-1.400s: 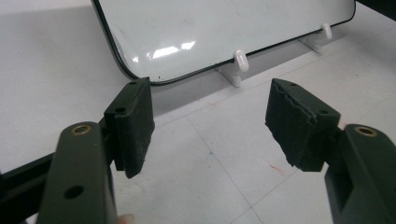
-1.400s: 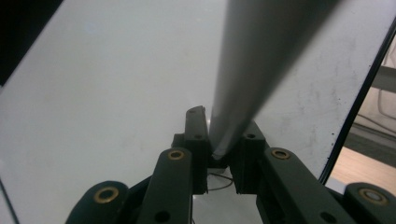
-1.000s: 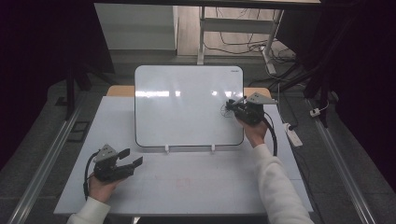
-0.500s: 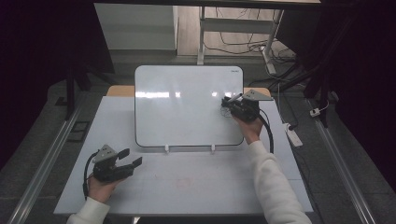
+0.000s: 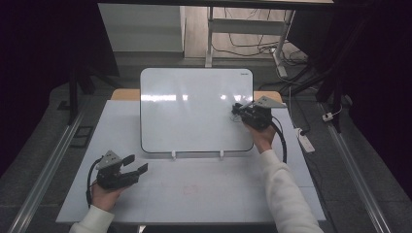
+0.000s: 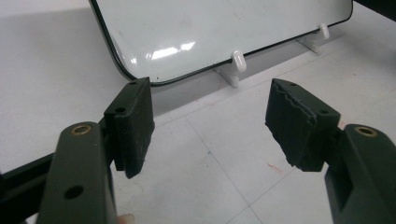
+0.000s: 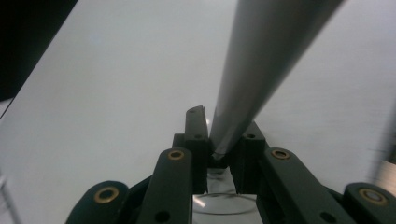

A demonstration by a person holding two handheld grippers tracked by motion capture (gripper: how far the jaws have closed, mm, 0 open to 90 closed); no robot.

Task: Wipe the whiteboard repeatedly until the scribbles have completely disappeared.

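Observation:
A white whiteboard [image 5: 194, 111] leans upright on small white feet at the back of the white table [image 5: 218, 194]. My right gripper [image 5: 240, 110] is at the board's right side, shut on a grey marker [image 7: 261, 56] whose far end is against the board surface [image 7: 116, 84]. A faint scribble [image 5: 234, 117] lies on the board just by that gripper. My left gripper [image 5: 136, 164] rests low at the table's front left, open with nothing between its pads [image 6: 135, 116]. It faces the board's lower edge [image 6: 187, 77].
Two white stand feet [image 6: 236, 65] stick out under the board's lower edge. A faint red mark [image 5: 189, 188] is on the tabletop at front centre. A white power strip [image 5: 305, 141] lies off the table's right edge, beside a floor rail.
The right gripper has shifted slightly over the board's right side while keeping hold of the marker. The left gripper has stayed in place, open.

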